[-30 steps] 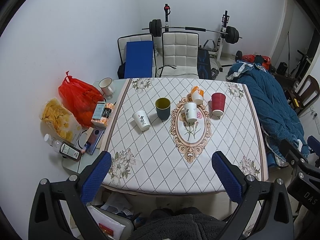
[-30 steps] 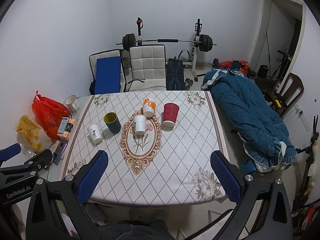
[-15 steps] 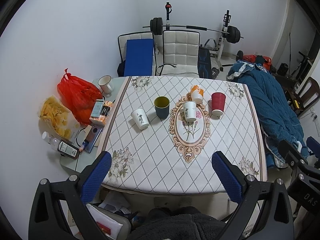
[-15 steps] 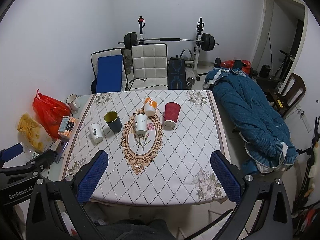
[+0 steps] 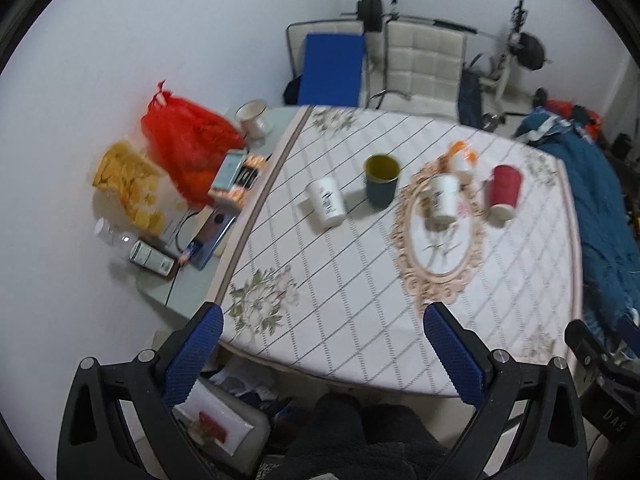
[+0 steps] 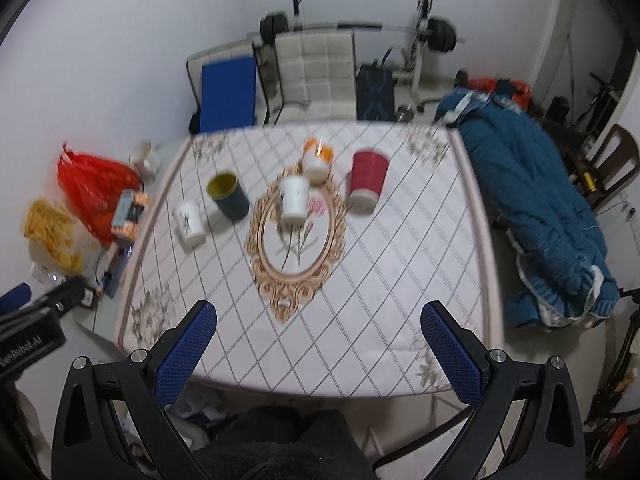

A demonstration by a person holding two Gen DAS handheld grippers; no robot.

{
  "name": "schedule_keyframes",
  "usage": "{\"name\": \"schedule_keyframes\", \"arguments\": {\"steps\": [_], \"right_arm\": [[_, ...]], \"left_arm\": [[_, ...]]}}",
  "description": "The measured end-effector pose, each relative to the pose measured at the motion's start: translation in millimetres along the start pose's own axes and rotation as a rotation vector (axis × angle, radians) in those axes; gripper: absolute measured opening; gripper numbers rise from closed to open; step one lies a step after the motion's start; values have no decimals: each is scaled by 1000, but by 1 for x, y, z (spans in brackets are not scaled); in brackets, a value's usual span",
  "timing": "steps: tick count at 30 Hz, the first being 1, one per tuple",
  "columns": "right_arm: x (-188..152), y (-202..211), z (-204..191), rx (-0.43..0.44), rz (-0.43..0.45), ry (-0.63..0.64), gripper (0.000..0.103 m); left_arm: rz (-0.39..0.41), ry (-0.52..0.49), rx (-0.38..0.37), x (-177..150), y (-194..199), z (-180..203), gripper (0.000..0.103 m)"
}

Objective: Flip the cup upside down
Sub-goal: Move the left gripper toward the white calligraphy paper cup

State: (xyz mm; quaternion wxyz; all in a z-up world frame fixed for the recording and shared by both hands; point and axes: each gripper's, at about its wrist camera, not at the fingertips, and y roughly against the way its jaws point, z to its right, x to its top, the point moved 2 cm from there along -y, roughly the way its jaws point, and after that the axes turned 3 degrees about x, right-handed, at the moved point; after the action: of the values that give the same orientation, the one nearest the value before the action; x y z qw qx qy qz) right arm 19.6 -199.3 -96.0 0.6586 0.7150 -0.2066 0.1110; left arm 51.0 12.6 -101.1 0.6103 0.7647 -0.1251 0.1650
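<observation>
Several cups stand on the patterned tablecloth (image 5: pixel 360 280). A dark cup with a yellow inside (image 5: pixel 382 185) (image 6: pixel 228 196) stands upright with its mouth up. A white printed cup (image 5: pixel 326 201) (image 6: pixel 189 224), a second white cup (image 5: pixel 443 198) (image 6: pixel 294 200), an orange-and-white cup (image 5: pixel 462 158) (image 6: pixel 317 160) and a red cup (image 5: pixel 505 192) (image 6: pixel 367 186) stand rim down. My left gripper (image 5: pixel 322 354) and right gripper (image 6: pixel 318 350) are open and empty, above the table's near edge, far from the cups.
A side surface left of the table holds a red bag (image 5: pixel 184 136), a snack bag (image 5: pixel 132 184), a mug (image 5: pixel 252 118), boxes and bottles. Chairs (image 6: pixel 316 72) and a barbell rack stand behind. A blue quilt (image 6: pixel 532 200) lies right.
Both views have moved in toward the table and tilted; the left view has swung left. The cups have not moved. Both grippers stay open.
</observation>
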Motion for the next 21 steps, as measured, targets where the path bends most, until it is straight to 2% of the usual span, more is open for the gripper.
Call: {"name": "schedule_keyframes", "arguments": {"steps": [5,11,21], "right_arm": [[-7,-68,-5,2,-103,20,103],[-14,-140,-11,-34,-220,10,103],[-21,-241,-14,-128,-414,-59,103]], "left_arm": [[-97,-6,31,-1,-48,-2,103],[-184,-38,27,6,-101,-1,103],[-279,-51,37,57,-200,-12,103]]}}
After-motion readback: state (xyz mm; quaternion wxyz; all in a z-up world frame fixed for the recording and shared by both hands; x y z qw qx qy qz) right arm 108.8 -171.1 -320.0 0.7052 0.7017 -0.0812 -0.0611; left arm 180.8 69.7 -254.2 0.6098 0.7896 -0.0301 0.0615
